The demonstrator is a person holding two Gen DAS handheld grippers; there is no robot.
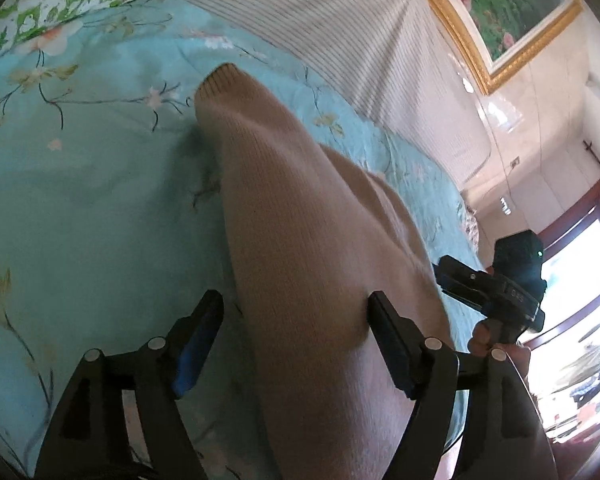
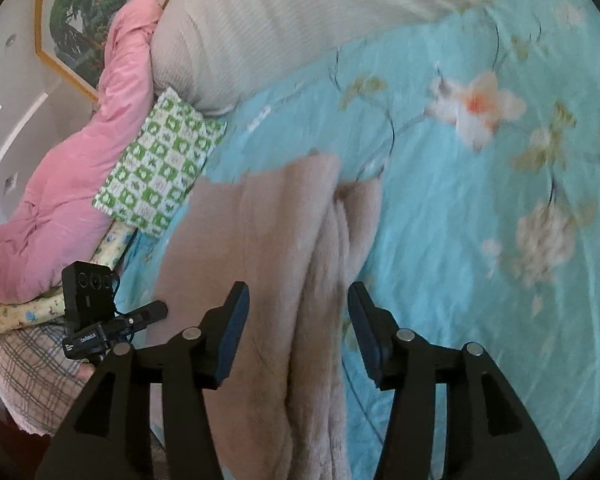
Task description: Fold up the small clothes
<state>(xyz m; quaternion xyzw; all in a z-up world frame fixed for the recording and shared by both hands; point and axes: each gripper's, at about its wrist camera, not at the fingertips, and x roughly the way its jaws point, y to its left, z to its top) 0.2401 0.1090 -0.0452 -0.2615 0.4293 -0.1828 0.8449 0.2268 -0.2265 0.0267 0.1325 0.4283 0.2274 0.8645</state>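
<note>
A beige knitted sweater lies on a turquoise floral bedspread. Its ribbed cuff points away in the left wrist view. My left gripper is open, its fingers wide apart on either side of the sweater, low over it. In the right wrist view the sweater lies bunched with folds. My right gripper is open above those folds, holding nothing. The right gripper also shows in the left wrist view, and the left gripper in the right wrist view.
A striped white pillow lies at the bed's head. A green checkered cloth, a pink quilt and a plaid cloth sit at one side. A gold-framed painting hangs on the wall. A window is beyond the bed.
</note>
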